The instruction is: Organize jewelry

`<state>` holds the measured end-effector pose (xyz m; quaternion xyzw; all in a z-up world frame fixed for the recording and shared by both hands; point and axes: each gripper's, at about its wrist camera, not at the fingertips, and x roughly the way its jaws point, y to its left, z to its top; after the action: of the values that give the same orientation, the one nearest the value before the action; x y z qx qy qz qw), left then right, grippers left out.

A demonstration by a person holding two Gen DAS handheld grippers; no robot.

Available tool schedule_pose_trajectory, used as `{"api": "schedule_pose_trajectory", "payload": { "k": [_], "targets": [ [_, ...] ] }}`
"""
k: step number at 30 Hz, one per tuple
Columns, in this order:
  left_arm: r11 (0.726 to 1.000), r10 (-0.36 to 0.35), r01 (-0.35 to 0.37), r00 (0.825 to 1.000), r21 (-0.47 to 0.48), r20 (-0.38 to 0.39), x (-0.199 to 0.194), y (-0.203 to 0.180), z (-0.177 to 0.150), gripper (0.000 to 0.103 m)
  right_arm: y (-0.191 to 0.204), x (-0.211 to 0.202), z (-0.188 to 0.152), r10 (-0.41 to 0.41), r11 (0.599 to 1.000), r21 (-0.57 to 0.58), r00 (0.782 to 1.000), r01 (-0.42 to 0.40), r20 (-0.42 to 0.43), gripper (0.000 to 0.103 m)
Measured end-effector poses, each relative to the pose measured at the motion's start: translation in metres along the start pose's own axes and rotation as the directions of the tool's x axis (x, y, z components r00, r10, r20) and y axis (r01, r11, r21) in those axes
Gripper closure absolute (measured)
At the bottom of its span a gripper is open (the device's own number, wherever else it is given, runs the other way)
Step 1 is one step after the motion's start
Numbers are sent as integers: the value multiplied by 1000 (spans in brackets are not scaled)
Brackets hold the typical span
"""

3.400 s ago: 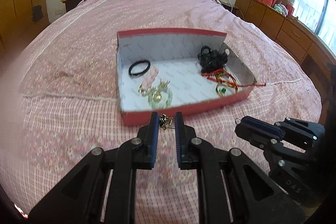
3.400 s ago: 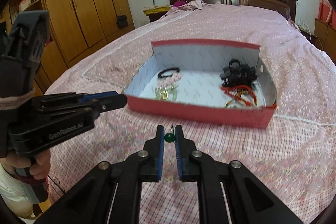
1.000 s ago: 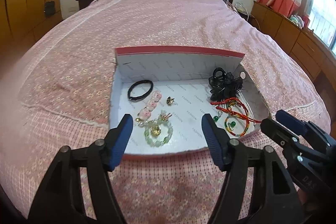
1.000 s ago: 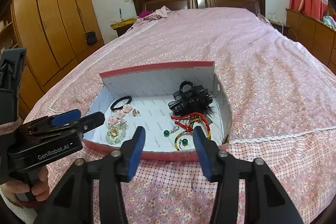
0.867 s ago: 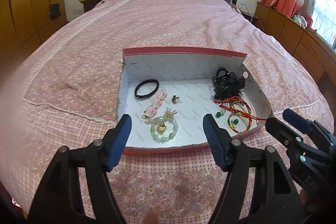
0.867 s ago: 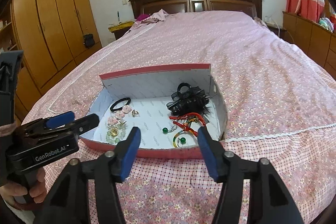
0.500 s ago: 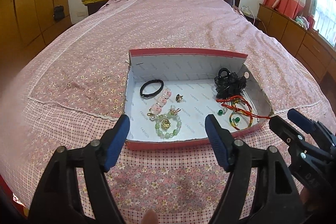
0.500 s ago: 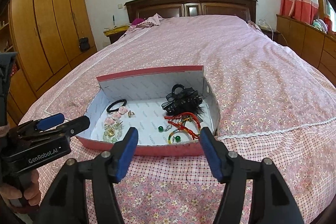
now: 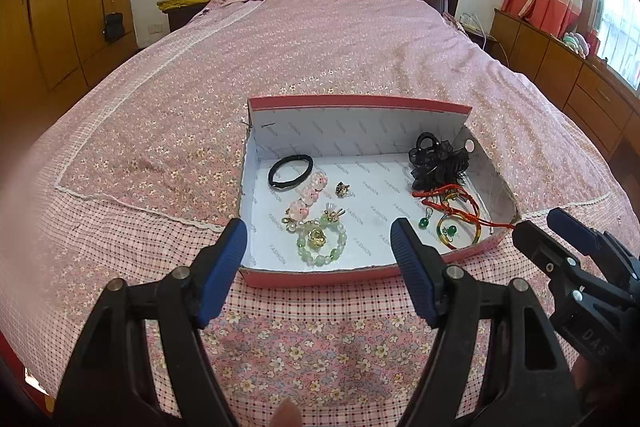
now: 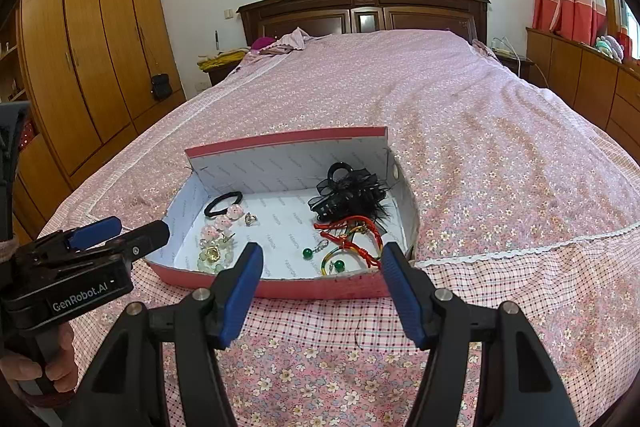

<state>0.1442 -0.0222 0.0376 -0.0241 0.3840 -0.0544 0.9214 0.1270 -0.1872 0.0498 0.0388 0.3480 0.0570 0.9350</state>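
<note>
Both tools empty, fingers spread wide. Left tool (image 9: 319, 241) sits low centre of the left view, hovering short of the box (image 9: 356, 103); right tool (image 10: 321, 263) same in the right view. Neither touches anything.

Jewelry all lies inside the red-rimmed box on the bed (image 9: 320, 39), mid-frame. Left half of the box: black hair tie (image 9: 290, 172), pink flower beads (image 9: 309, 194), green bead bracelet (image 9: 321, 243) with a gold charm, small gold earring (image 9: 342, 189). Right half: black bow clip (image 9: 438, 163), red cord bracelets (image 9: 452, 201), green drop earrings (image 9: 424, 223), amber bangle (image 9: 456, 233).

Handling, judged: everything is light. Cords and hair tie are floppy, so pinch one strand and lift slowly; the red cords look tangled with the bangle and may drag it along. The bead bracelet is slick and round, so grab across the strand, not on a single bead. Earrings are tiny and easy to drop; close on the drop bead. The bow clip is stiff, so take its looped end. The box wall is thin card and will shift if bumped.
</note>
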Motion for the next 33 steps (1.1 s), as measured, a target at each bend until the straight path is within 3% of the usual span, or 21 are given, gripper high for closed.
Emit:
{"api": "schedule_pose_trajectory", "payload": {
  "k": [33],
  "targets": [
    [1000,1,-1,1000,3,3,-1,0,1,36,4,-4,5,2,1000,-2,1000,-2,14,39]
  ]
}}
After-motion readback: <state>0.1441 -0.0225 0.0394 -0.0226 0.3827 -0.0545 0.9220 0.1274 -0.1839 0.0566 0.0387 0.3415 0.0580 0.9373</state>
